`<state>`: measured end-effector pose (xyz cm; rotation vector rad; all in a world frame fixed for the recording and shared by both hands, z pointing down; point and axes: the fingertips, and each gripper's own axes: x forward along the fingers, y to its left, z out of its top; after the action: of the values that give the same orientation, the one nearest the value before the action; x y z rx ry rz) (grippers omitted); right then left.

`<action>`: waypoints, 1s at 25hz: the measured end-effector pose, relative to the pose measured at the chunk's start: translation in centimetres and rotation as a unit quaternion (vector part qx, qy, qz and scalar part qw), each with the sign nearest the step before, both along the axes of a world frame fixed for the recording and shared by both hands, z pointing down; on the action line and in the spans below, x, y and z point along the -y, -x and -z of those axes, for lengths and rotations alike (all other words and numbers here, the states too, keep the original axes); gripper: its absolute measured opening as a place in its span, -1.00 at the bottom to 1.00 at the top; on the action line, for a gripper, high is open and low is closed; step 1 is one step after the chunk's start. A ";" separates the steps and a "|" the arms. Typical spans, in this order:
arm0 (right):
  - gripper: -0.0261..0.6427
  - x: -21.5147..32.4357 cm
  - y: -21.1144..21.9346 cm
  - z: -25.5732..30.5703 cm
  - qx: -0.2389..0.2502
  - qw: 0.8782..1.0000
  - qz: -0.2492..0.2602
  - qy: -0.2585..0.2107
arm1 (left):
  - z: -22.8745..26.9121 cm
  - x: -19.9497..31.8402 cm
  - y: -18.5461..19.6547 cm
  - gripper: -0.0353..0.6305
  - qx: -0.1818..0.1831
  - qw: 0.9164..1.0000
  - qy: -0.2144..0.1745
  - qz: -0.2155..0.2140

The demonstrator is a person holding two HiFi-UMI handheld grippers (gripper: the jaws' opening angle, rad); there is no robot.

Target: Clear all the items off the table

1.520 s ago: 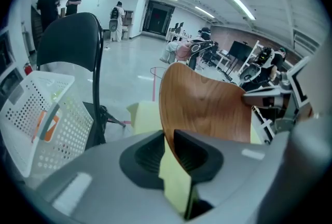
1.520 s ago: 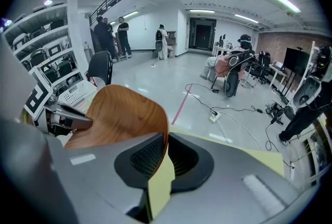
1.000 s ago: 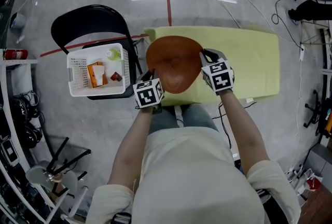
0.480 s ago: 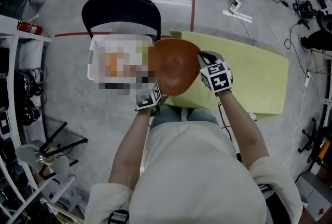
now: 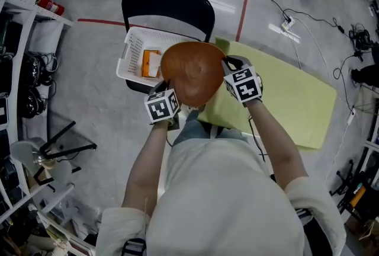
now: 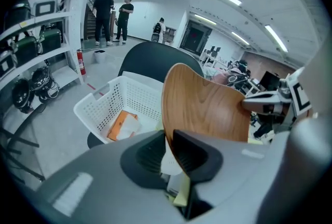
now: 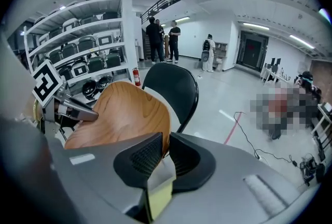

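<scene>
Gripping wooden plate (image 5: 192,71) by opposite rims: left gripper (image 5: 168,88) clamped tight; right gripper (image 5: 227,66) pinching too, jaws just easing apart, rim between pads. Hanging tilted above basket's (image 5: 133,50) right half, off table (image 5: 284,95). Basket down-left of plate, left-gripper side nearer.

Round brown wooden plate (image 5: 192,71), shallow, grain showing, held aloft and tilted, rim pinched at opposite edges, overlapping the near corner of the white perforated plastic basket (image 5: 135,47). Flat orange packet (image 5: 149,63) inside that basket.
</scene>
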<state>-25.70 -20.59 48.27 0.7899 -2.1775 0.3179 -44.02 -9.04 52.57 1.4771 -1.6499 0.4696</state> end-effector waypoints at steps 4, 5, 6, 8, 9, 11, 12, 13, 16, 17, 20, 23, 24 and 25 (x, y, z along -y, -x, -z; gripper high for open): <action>-0.80 0.3 2.9 -0.1 0.001 1.000 0.026 0.000 | 0.1 -0.6 2.4 -0.74 -0.001 1.000 -0.001 0.027; -0.80 0.4 3.7 0.0 0.001 1.000 0.030 0.000 | 0.1 -0.7 3.0 -0.74 -0.001 0.999 -0.001 0.032; -0.81 0.4 4.5 0.0 0.001 0.999 0.034 0.001 | 0.2 -0.9 3.7 -0.74 0.000 0.999 0.000 0.036; -0.80 0.4 6.1 -0.1 0.002 0.999 0.045 0.002 | 0.1 -1.2 5.1 -0.74 0.002 0.999 0.000 0.047; -0.80 0.4 7.0 -0.2 0.003 0.999 0.051 0.003 | 0.1 -1.4 5.9 -0.74 0.003 0.999 0.001 0.052; -0.80 0.4 8.5 -0.5 0.002 0.998 0.065 0.005 | -0.1 -1.6 7.1 -0.74 0.003 0.998 0.003 0.064; -0.80 0.5 9.2 -0.8 0.001 0.997 0.071 0.007 | -0.2 -1.7 7.7 -0.74 0.003 0.998 0.005 0.070; -0.80 0.6 9.9 -1.0 0.000 0.997 0.077 0.009 | -0.4 -1.7 8.3 -0.74 0.004 0.997 0.007 0.075; -0.80 0.8 12.1 -1.6 -0.001 0.996 0.089 0.013 | -1.0 -2.0 10.1 -0.74 0.003 0.996 0.012 0.087; -0.80 0.9 12.8 -1.7 -0.001 0.996 0.093 0.015 | -1.2 -2.1 10.7 -0.74 0.003 0.996 0.013 0.090; -0.80 1.3 14.8 -2.2 0.000 0.995 0.101 0.017 | -1.8 -2.0 12.3 -0.74 0.004 0.995 0.017 0.097; -0.80 1.9 16.4 -2.8 -0.002 0.994 0.106 0.020 | -2.4 -1.5 13.7 -0.74 0.006 0.995 0.020 0.099; -0.80 2.2 16.9 -3.1 -0.002 0.994 0.107 0.021 | -2.7 -1.3 14.2 -0.73 0.007 0.995 0.021 0.100; -0.80 2.5 17.3 -3.3 -0.002 0.994 0.107 0.022 | -2.9 -1.1 14.5 -0.73 0.008 0.995 0.022 0.101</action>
<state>-43.00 -23.06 51.58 0.5252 -2.2196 0.2532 -58.56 -7.93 55.47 1.2620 -1.7685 0.4028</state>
